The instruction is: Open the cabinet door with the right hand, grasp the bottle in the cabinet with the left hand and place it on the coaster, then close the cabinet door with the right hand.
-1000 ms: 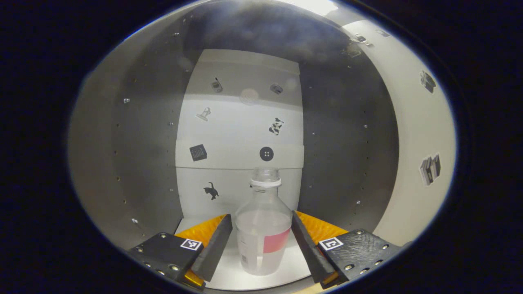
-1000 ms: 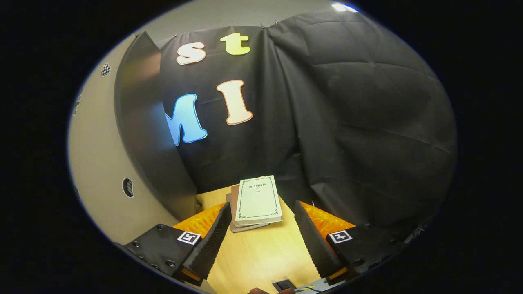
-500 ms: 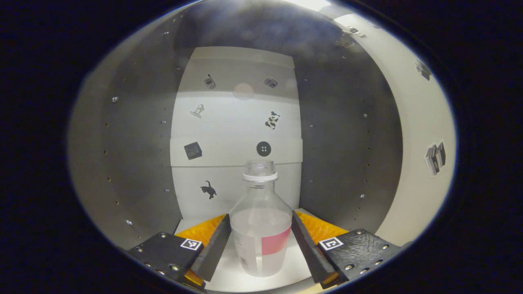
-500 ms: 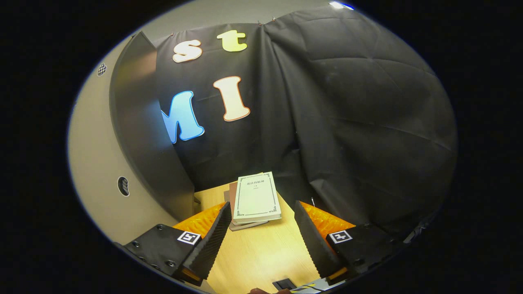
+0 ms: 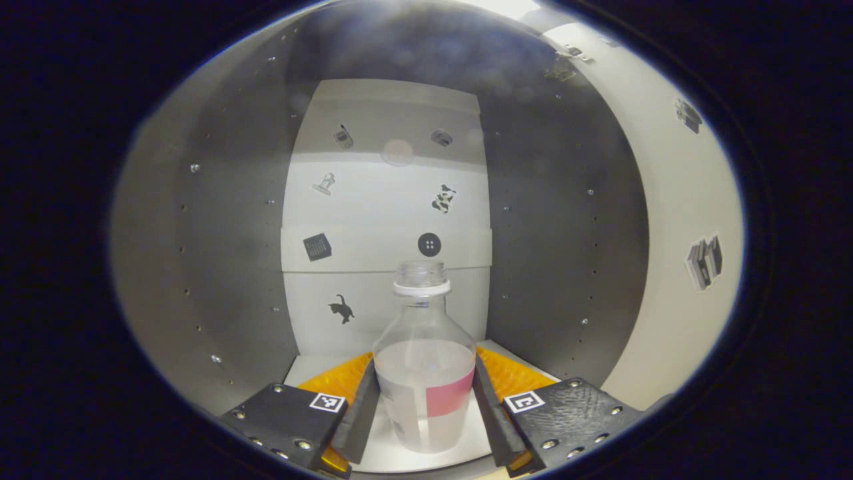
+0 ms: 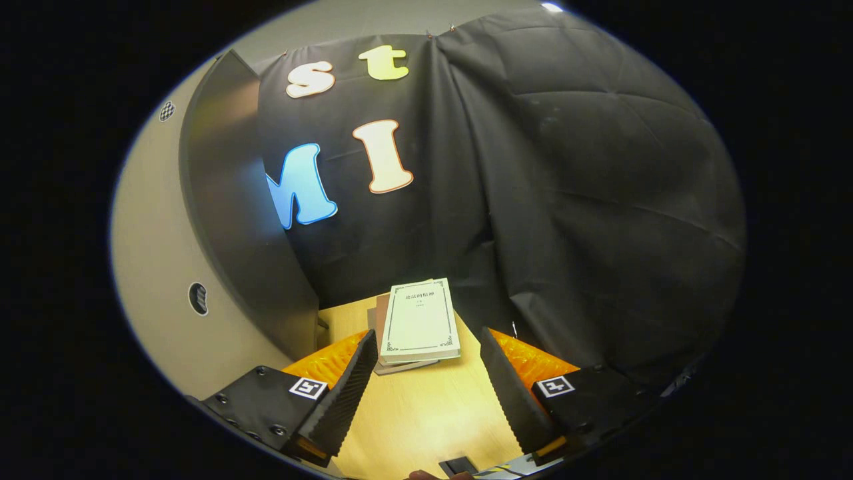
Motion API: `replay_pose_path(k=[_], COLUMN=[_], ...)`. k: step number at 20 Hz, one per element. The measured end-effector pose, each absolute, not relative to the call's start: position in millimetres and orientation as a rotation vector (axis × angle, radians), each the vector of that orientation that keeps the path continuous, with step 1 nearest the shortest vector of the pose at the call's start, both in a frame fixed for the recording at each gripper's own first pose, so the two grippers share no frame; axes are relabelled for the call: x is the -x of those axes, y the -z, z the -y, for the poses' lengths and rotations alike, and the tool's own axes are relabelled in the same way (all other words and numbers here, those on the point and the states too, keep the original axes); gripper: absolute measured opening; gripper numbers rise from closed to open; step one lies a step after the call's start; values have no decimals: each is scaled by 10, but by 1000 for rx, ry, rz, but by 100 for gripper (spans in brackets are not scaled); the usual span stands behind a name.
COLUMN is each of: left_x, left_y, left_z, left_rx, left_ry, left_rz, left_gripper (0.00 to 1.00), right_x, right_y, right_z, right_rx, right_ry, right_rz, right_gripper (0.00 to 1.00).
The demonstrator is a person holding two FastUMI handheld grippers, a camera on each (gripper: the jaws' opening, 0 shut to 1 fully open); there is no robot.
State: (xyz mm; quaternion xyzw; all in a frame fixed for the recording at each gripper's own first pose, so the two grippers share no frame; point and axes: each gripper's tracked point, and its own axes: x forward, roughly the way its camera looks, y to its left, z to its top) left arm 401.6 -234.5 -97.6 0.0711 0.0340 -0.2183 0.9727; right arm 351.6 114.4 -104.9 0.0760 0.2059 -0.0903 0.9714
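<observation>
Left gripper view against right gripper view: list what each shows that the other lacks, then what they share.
Left gripper view: the cabinet interior, its pale back panel, and the clear bottle upright on the floor of it, with the left gripper jaws against both its sides.

Right gripper view: the wooden table, stacked books, the black cloth, and the right gripper with jaws wide apart, holding nothing.

Shared: pale cabinet surfaces carrying small stickers, and each gripper's own jaws at the bottom.
</observation>
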Motion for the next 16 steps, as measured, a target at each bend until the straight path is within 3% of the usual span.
replay_pose_path(k=[8, 16], left_x=[-3483, -2610], left_y=[671, 586], left_z=[2200, 1667], left_rx=[-171, -207], left_ry=[429, 433], left_rz=[-23, -36], left_gripper=[70, 70], right_x=[-3688, -3383], right_y=[959, 850], right_z=[-1266, -1504], right_rx=[-179, -142], right_ry=[94, 85], right_rz=[-399, -365], right_gripper=[98, 98])
